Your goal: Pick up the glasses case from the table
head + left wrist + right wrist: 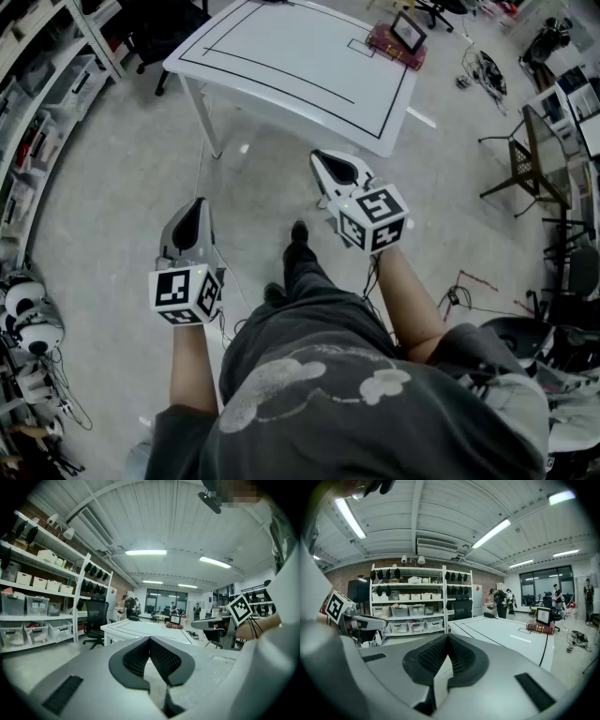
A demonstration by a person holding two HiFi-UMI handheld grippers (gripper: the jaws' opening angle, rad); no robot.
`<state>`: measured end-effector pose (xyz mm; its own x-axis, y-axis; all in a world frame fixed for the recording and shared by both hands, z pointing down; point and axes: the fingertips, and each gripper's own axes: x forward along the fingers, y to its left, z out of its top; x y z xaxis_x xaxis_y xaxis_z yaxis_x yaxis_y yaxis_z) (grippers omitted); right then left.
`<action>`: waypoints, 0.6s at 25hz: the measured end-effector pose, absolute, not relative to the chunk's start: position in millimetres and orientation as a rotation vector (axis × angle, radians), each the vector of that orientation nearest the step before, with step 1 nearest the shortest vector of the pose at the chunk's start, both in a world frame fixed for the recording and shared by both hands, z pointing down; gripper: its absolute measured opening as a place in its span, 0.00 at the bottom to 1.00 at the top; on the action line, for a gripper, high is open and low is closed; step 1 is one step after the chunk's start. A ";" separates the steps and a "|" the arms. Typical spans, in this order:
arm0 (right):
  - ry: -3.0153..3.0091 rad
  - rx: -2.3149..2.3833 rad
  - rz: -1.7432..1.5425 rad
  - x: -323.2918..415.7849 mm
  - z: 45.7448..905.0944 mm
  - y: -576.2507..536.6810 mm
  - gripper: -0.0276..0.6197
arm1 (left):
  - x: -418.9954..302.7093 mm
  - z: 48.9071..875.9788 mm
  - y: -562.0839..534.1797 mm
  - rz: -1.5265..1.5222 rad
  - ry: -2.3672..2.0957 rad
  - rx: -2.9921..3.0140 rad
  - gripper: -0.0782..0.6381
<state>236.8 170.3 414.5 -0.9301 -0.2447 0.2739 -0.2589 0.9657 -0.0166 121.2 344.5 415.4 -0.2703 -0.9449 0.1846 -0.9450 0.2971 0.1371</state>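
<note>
Glasses case [395, 47]: maroon, flat, at far R corner of white worktop [281, 66]. Long axis runs parallel to far edge, ends pointing L–R. Framed picture [409, 31] stands on or just beside it. L claw [198, 208] and R claw [328, 161]: both closed, empty, over floor on near side of worktop.

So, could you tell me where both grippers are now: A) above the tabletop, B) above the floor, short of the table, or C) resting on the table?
B: in the head view the left gripper and right gripper hang over the floor, short of the table.
</note>
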 end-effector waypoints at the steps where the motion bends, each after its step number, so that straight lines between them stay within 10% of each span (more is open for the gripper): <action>1: -2.846 0.367 0.076 235.8 415.2 171.4 0.04 | 121.2 415.8 345.8 0.008 -2.339 1.732 0.11; 15: -2.864 0.338 0.140 227.8 430.5 174.1 0.04 | 111.3 422.9 358.8 0.021 -2.333 1.698 0.11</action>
<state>227.8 174.1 430.5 -0.9409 -0.2161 0.2607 -0.2405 0.9685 -0.0650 111.3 358.8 422.9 -0.2861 -0.9343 0.2126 -0.9379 0.3185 0.1374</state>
